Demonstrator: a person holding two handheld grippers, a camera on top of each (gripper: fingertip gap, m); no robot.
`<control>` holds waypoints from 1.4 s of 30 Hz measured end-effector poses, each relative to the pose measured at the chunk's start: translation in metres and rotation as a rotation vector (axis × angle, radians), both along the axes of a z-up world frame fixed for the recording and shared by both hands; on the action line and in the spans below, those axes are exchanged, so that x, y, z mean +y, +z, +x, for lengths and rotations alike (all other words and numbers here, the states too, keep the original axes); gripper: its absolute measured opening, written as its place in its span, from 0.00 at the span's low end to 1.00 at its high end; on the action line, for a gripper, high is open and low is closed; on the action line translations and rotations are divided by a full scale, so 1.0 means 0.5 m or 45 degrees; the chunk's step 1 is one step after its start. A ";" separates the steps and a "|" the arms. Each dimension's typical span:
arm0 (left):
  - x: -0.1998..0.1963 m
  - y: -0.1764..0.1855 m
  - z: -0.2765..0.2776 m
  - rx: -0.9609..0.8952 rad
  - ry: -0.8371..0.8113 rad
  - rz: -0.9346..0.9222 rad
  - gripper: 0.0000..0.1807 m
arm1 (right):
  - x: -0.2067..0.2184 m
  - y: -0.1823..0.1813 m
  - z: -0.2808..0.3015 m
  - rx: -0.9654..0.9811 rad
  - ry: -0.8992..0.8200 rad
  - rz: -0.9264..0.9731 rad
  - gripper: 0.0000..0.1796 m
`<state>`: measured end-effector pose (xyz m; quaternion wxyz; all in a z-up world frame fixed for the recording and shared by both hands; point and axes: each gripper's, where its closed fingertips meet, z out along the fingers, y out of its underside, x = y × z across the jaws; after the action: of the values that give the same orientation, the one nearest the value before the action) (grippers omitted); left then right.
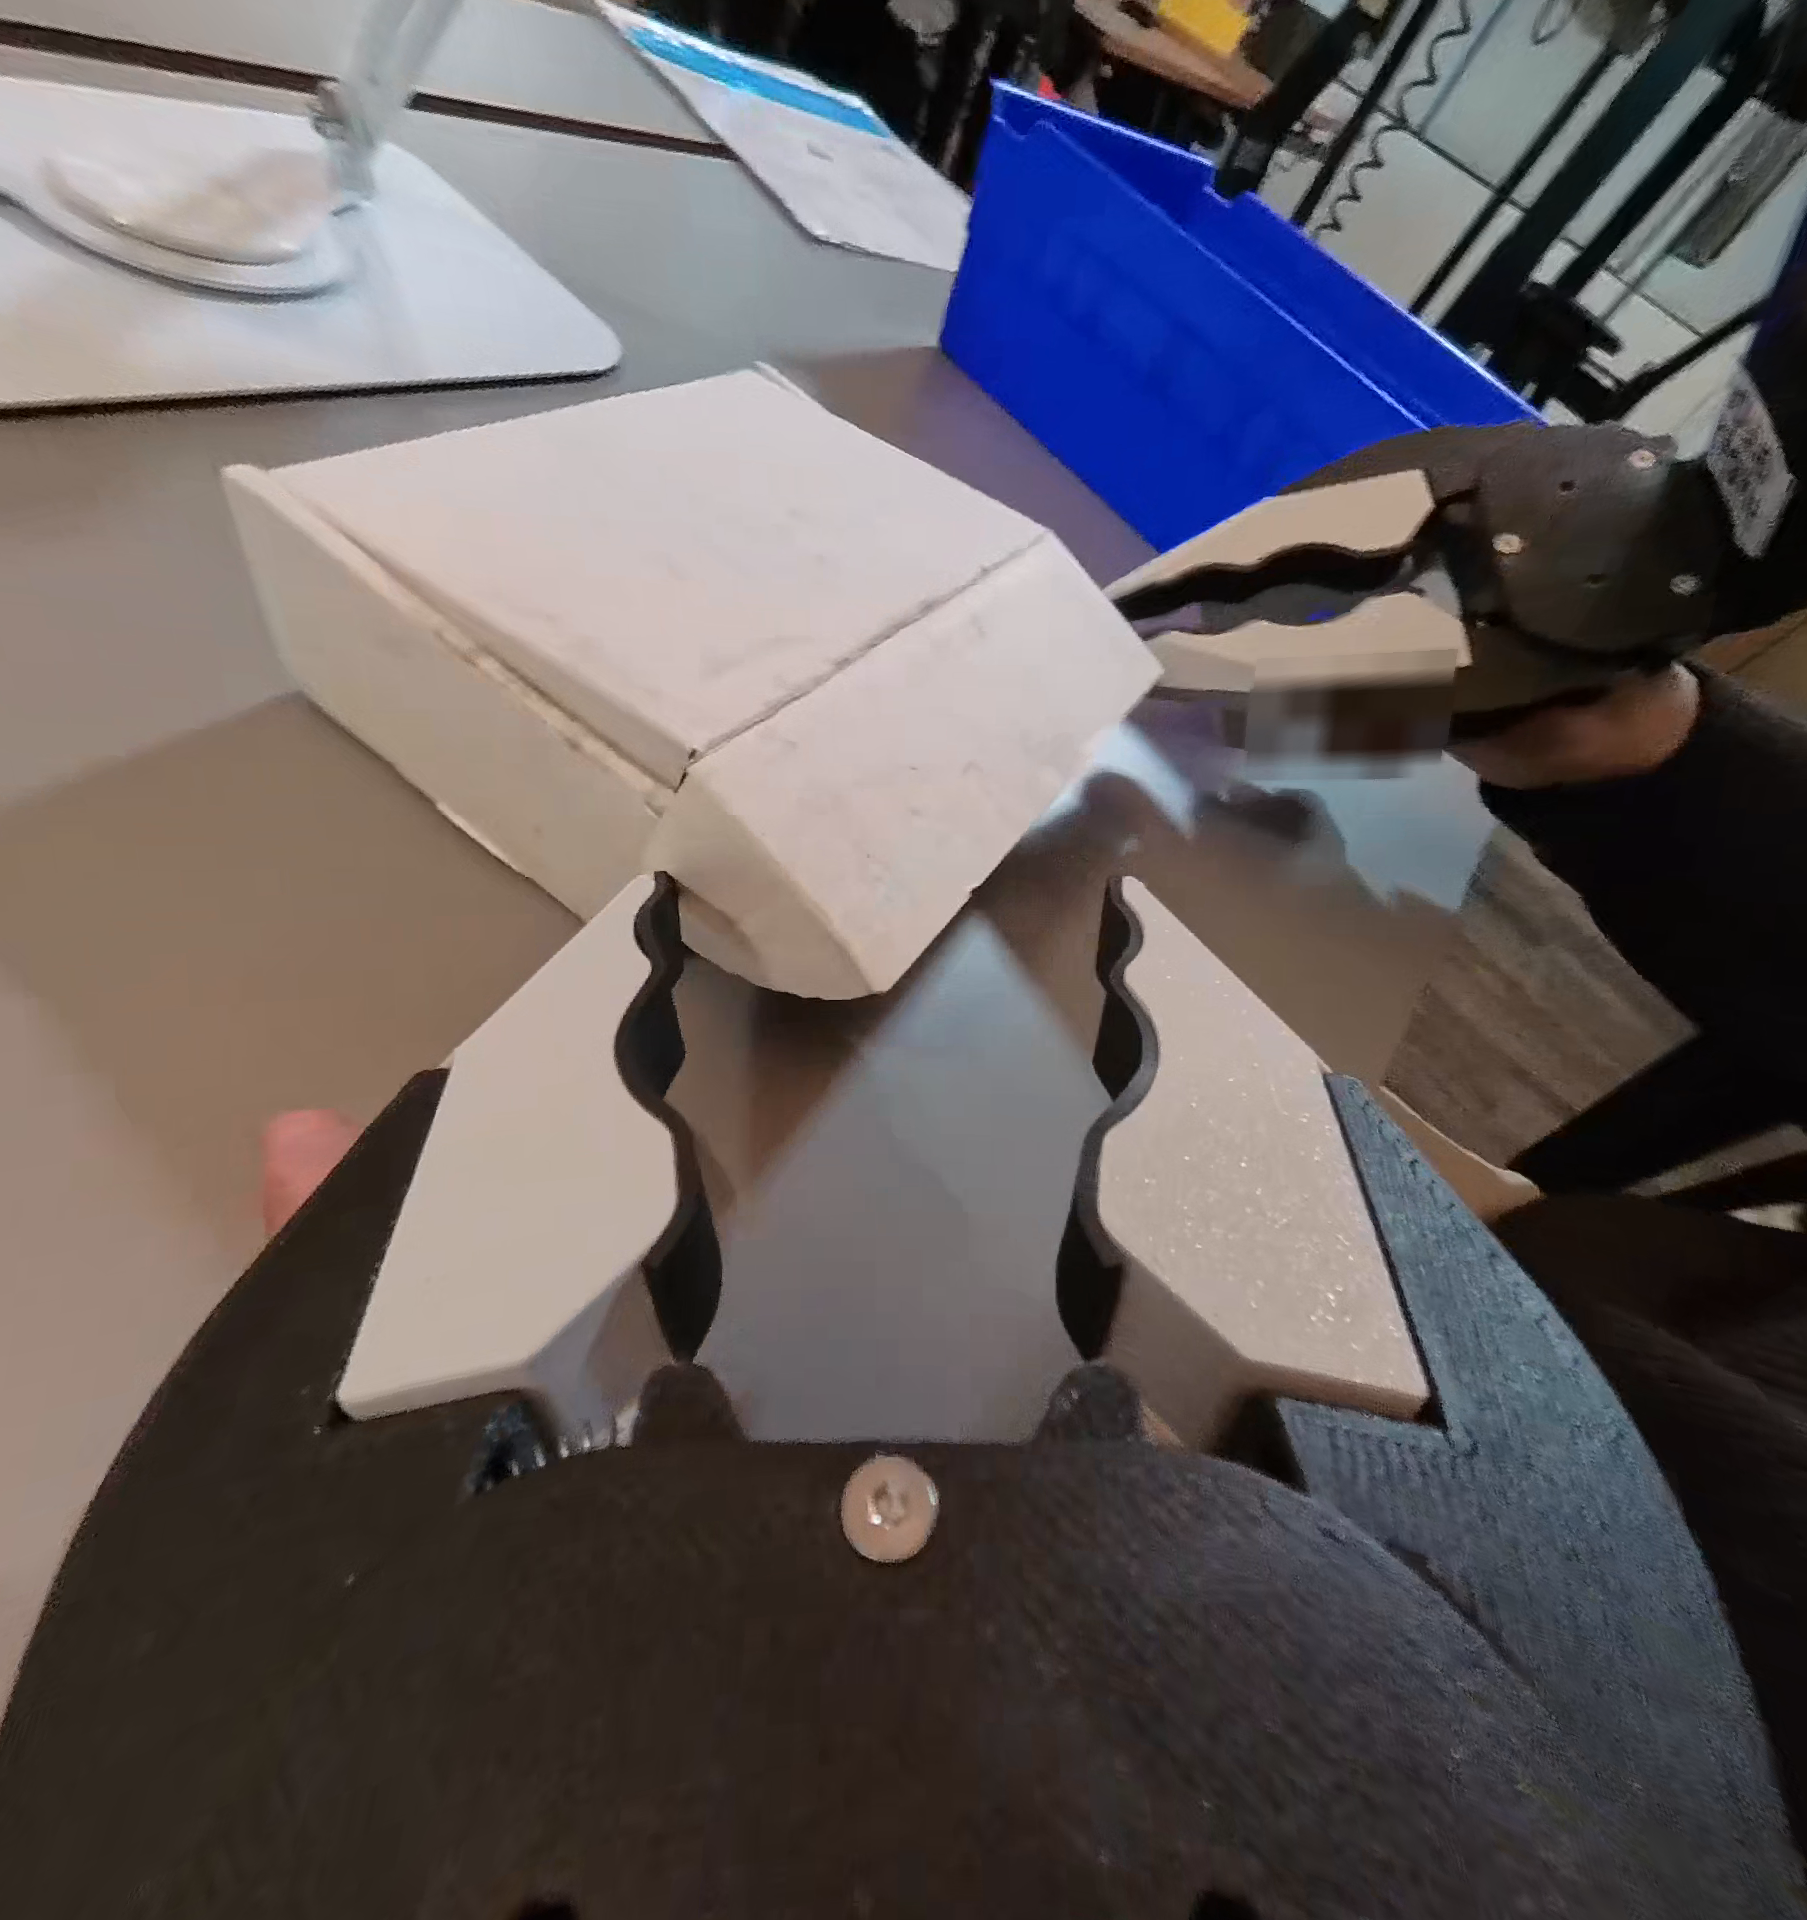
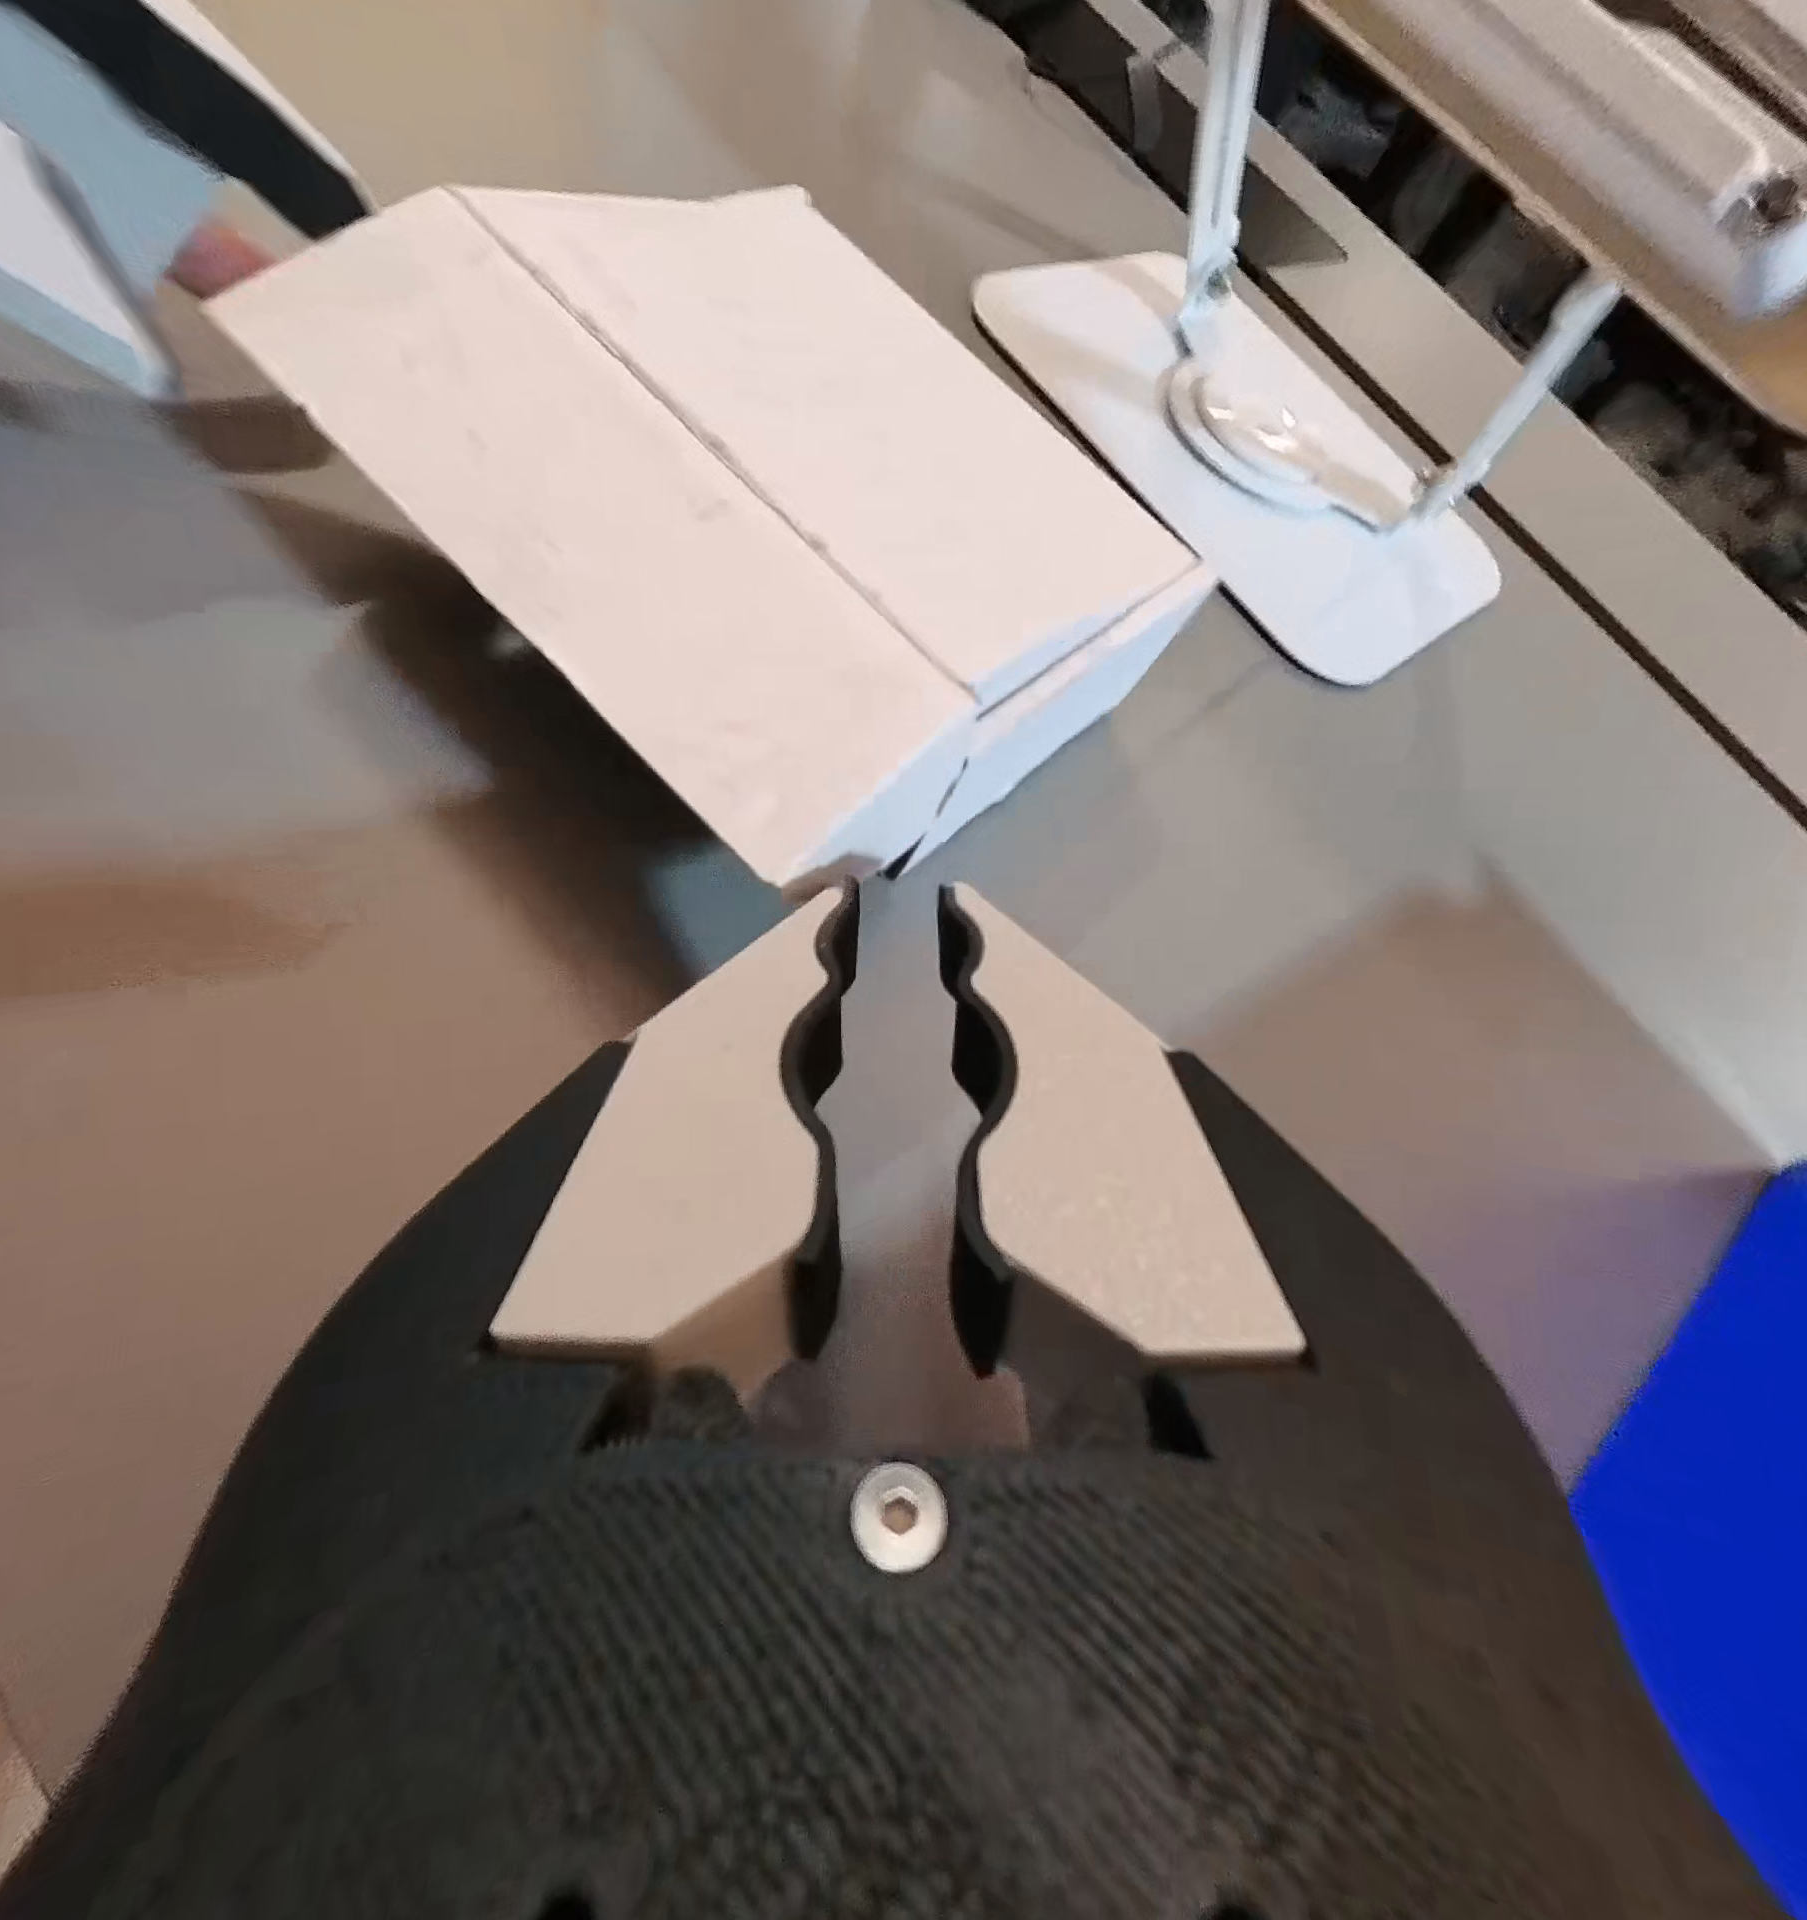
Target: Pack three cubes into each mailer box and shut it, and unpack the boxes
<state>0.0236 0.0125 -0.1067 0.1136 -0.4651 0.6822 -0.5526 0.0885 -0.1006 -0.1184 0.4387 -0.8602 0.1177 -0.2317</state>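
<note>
A white mailer box (image 1: 608,623) lies on the grey table with its lid down and its front flap (image 1: 878,810) sticking out at a slant. No cubes are in view. My left gripper (image 1: 888,894) is open and empty, and its left fingertip (image 1: 660,904) touches the flap's near corner. My right gripper (image 1: 1169,634) reaches in from the right, close to the flap's far end. In the right wrist view, my right gripper (image 2: 897,891) is open only by a narrow gap, holds nothing, and sits just short of the box's near corner (image 2: 837,831).
A blue bin (image 1: 1190,343) stands behind the box to the right and also shows in the right wrist view (image 2: 1761,1455). A white monitor stand base (image 1: 255,312) (image 2: 1294,468) lies beyond the box. The table edge and wooden floor (image 1: 1522,987) are at the right. My right fingertips sit around 15 cm from my left ones.
</note>
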 end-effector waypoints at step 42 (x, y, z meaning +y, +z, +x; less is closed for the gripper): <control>-0.012 0.012 0.083 -0.185 -0.089 0.196 0.42 | 0.112 0.019 -0.144 0.893 -0.167 0.796 0.01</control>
<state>0.0653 0.0063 -0.1009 0.1789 -0.3895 0.7284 -0.5346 0.0168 -0.0447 -0.1087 0.5950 -0.7039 0.3769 0.0921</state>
